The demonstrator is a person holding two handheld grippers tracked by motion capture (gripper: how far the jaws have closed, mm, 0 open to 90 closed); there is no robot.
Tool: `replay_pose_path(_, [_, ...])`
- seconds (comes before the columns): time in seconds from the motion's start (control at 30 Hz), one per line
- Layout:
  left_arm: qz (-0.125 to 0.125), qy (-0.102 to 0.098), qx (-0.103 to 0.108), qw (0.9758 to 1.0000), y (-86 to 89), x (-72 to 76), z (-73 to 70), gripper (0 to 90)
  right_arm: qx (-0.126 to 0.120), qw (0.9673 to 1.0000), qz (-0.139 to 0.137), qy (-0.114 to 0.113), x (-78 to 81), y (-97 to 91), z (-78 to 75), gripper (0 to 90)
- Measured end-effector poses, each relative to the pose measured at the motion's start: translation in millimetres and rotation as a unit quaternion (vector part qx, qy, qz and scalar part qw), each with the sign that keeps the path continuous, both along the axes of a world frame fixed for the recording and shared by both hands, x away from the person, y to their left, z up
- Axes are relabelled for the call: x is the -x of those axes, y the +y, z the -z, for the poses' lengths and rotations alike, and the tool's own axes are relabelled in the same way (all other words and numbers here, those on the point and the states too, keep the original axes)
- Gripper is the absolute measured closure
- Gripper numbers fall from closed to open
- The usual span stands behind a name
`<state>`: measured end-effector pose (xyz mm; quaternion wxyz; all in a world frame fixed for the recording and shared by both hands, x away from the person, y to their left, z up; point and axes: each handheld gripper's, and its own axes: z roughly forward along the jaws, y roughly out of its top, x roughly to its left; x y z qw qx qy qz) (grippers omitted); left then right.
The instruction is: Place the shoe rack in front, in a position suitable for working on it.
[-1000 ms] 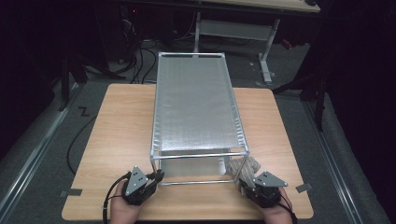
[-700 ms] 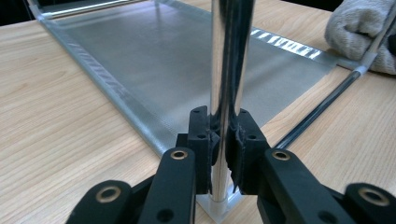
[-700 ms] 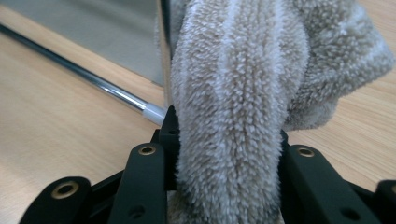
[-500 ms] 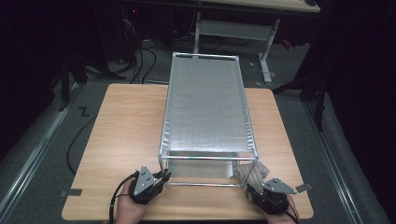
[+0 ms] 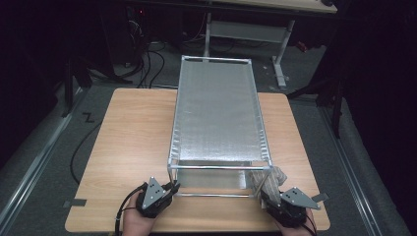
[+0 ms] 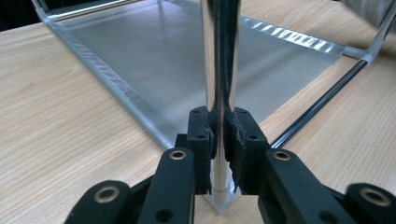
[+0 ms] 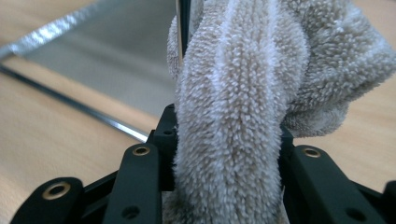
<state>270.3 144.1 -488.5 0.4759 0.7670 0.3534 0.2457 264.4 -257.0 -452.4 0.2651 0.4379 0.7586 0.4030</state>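
The high view shows a wooden table (image 5: 133, 147) evenly lit from above, while the room around it falls into near-black darkness. The silver mesh shelf (image 5: 216, 118) reflects a soft, pale sheen without harsh glare, and the shadows beneath it are faint. This picture is slightly soft and grainy. In the left gripper view, the chrome leg (image 6: 219, 70) carries bright vertical glare streaks; the black jaws at the bottom are sharp, the far table blurs. In the right gripper view, the beige towel (image 7: 233, 116) is crisp close up, and the background is out of focus.
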Motion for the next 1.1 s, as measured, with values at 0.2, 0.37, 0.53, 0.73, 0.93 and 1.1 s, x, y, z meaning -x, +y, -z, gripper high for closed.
replay_pose_path(0.2, [0.007, -0.001, -0.002, 1.0000, -2.1, 1.3, -0.1, 79.2, -0.014, 0.9979, 0.010, -0.062, 7.2, -0.9, -27.4, 60.0])
replay_pose_path(0.37, [0.011, -0.001, -0.003, 0.9999, -3.2, 2.3, -0.1, 79.1, -0.012, 0.9957, 0.019, -0.090, 11.5, 0.8, -41.3, 60.0])
replay_pose_path(0.53, [0.011, 0.001, -0.003, 0.9999, -3.1, 2.2, -0.6, 79.2, 0.001, 0.9970, 0.015, -0.075, 10.2, 2.9, -28.7, 60.8])
replay_pose_path(0.73, [0.012, 0.002, -0.004, 0.9999, -3.1, 1.8, -0.9, 79.2, 0.032, 0.9993, 0.000, -0.019, 2.4, 3.2, -0.9, 61.5])
replay_pose_path(0.93, [0.013, 0.003, -0.003, 0.9999, -2.3, 1.5, -1.0, 79.2, 0.048, 0.9978, -0.017, 0.043, -8.5, 3.5, 19.0, 61.4])
replay_pose_path(1.1, [0.010, 0.006, -0.003, 0.9999, -0.4, 1.2, -1.5, 79.4, 0.063, 0.9943, -0.026, 0.081, -13.3, 6.3, 31.0, 61.4])
